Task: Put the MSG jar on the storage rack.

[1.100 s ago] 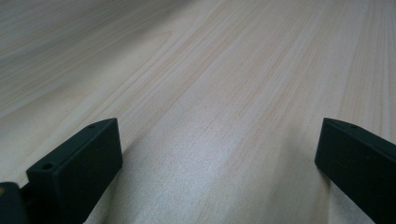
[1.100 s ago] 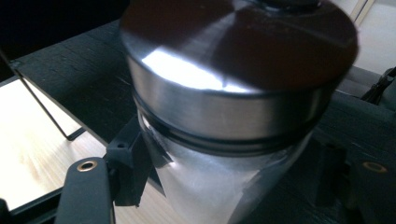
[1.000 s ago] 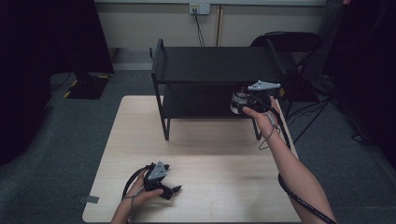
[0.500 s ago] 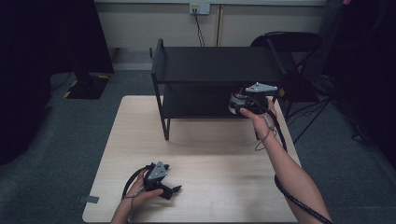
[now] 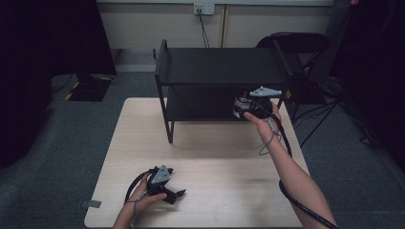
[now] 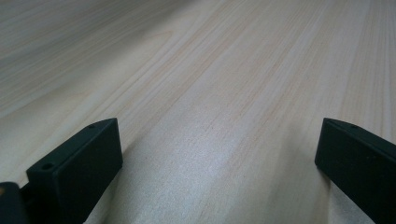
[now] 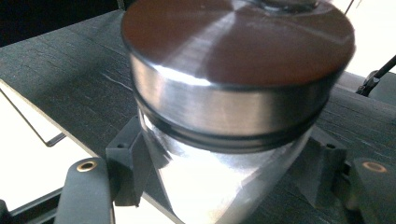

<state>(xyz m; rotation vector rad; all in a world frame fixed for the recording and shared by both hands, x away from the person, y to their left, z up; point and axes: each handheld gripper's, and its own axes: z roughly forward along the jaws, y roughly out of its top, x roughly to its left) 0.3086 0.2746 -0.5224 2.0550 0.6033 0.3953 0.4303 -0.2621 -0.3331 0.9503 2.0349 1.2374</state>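
My right tongs (image 7: 224,186) clamp the jar (image 7: 229,140) below its lid: slick, rigid, fragile; left tongs (image 6: 217,163) gape empty.

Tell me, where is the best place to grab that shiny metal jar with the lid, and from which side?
Probably the jar's smooth round body just under the wider lid, from the side, one jaw on each flank. That is how the right gripper holds it now, over the black shelf: the overhanging lid rim should keep the jar from sliding down through the jaws.
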